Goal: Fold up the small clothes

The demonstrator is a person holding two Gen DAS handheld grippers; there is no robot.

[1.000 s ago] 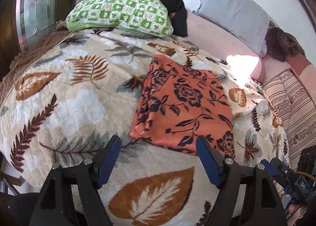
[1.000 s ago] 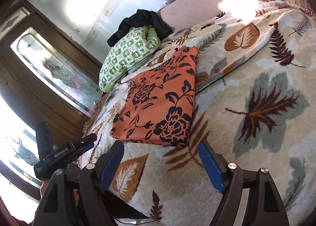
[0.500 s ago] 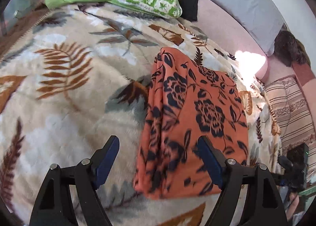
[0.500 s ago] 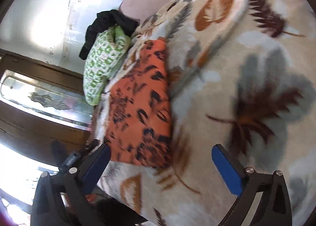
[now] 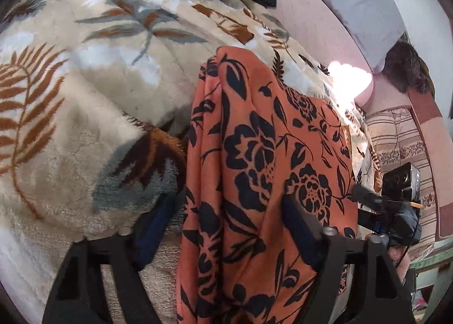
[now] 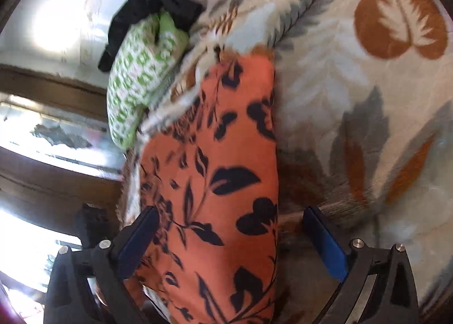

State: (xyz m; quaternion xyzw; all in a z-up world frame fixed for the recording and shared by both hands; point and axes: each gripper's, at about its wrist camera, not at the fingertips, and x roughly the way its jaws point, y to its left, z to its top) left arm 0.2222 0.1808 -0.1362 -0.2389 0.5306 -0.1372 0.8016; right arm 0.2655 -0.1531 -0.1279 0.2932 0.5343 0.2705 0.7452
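Where folded, orange floral cloth [image 5: 263, 159] bunches lengthwise.

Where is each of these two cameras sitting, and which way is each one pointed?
Left wrist view: sits on the left gripper, looking down along its closing jaws, which straddle the near left edge of the orange floral garment on the leaf-print blanket; the right gripper shows at right.
Right wrist view: sits on the right gripper, angled down at the garment's near right edge, jaws closing either side of it; a window lies left.
Both share the garment, the blanket and the green checked pillow.
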